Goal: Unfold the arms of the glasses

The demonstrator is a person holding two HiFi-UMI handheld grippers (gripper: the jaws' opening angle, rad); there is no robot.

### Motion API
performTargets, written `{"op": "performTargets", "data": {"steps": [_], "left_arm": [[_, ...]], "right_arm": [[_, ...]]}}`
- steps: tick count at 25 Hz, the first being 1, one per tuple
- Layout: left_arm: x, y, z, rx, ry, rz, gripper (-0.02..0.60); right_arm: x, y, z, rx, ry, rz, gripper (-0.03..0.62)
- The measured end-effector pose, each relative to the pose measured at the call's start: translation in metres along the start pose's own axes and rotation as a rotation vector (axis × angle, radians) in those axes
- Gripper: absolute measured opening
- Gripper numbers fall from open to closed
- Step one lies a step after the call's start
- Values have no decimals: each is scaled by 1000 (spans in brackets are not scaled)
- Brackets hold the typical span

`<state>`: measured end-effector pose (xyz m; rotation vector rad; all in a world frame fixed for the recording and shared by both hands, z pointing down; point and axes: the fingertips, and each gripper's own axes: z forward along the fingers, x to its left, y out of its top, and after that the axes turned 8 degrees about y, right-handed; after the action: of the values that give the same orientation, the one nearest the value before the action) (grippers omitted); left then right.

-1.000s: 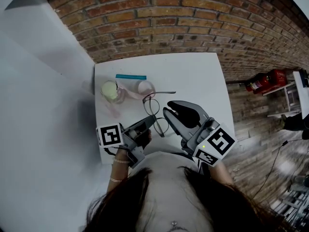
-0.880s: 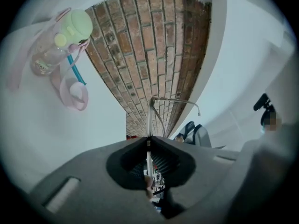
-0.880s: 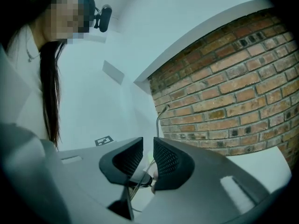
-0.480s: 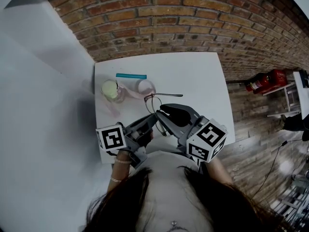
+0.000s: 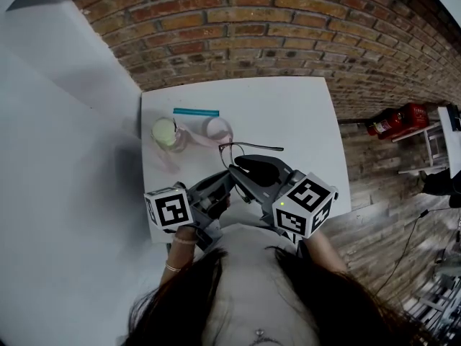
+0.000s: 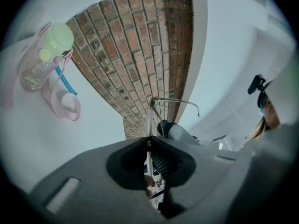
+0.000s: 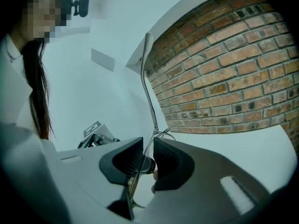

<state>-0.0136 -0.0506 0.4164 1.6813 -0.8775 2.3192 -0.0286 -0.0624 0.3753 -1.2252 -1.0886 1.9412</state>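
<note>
Item 1, glasses (image 5: 232,151): thin wire frame, held up off the white desk (image 5: 302,114) near its front edge, between my two tongs. One arm (image 5: 259,147) sticks out to the right of the frame; in the right gripper view the same arm (image 7: 148,78) runs straight up from the jaws.

Item 2, left tongs (image 6: 148,140): closed on the frame, the wire pinched where the jaw tips meet. They sit just left of and below the glasses.

Item 3, right tongs (image 7: 148,147): drawn in to a narrow slot on the glasses near the hinge, wire between the jaws. They sit just right of and below the glasses, close beside the left tongs.

Item 4, clear bottle (image 5: 164,132) with pale green lid: on the desk, left of and beyond the glasses.

Item 5, pink strap (image 5: 216,130): looped on the desk, just beyond the glasses, beside the bottle.

Item 6, teal straw (image 5: 195,112): flat on the desk, beyond the strap.

Item 7, brick wall (image 5: 252,27): behind the desk, well beyond the glasses.
</note>
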Motion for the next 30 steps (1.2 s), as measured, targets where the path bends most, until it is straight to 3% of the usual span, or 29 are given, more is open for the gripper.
{"op": "performTargets", "data": {"steps": [14,30], "left_arm": [[1,0,3,-13,38,70,21],[9,5,0,-41,28,-22,21]], "right_arm": [[-4,-4,1,14,-24,5,47],[-3,6,-4,-28,-33,-9,35]]}}
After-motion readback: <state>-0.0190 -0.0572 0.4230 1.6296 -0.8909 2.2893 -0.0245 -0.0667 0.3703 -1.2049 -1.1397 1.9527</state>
